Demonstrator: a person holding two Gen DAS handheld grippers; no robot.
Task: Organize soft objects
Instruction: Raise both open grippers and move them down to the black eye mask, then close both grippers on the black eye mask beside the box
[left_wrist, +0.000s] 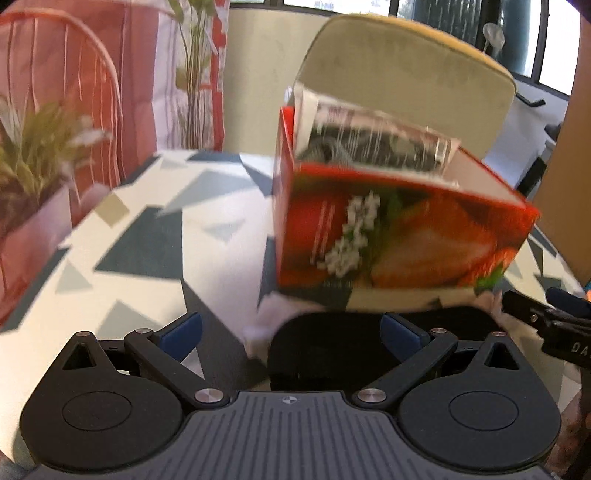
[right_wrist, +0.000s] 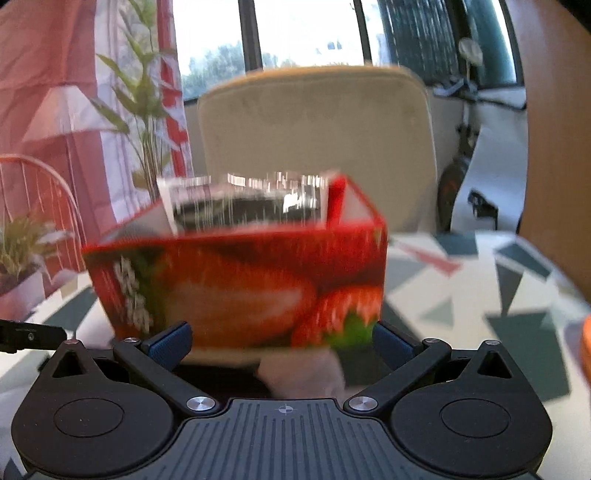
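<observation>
- left gripper (left_wrist: 291, 328) spread wide, gripping nothing, red box (left_wrist: 399, 236) just ahead of its fingers
- right gripper (right_wrist: 282, 341) wide apart too, box (right_wrist: 240, 284) right past its fingertips, packet (right_wrist: 243, 203) sticking out the top

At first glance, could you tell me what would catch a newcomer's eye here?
A bright red strawberry-printed box fills the centre of both views, open-topped with a clear packet sticking out. It sits on a tablecloth of grey-blue triangles, with a beige chair behind.
</observation>
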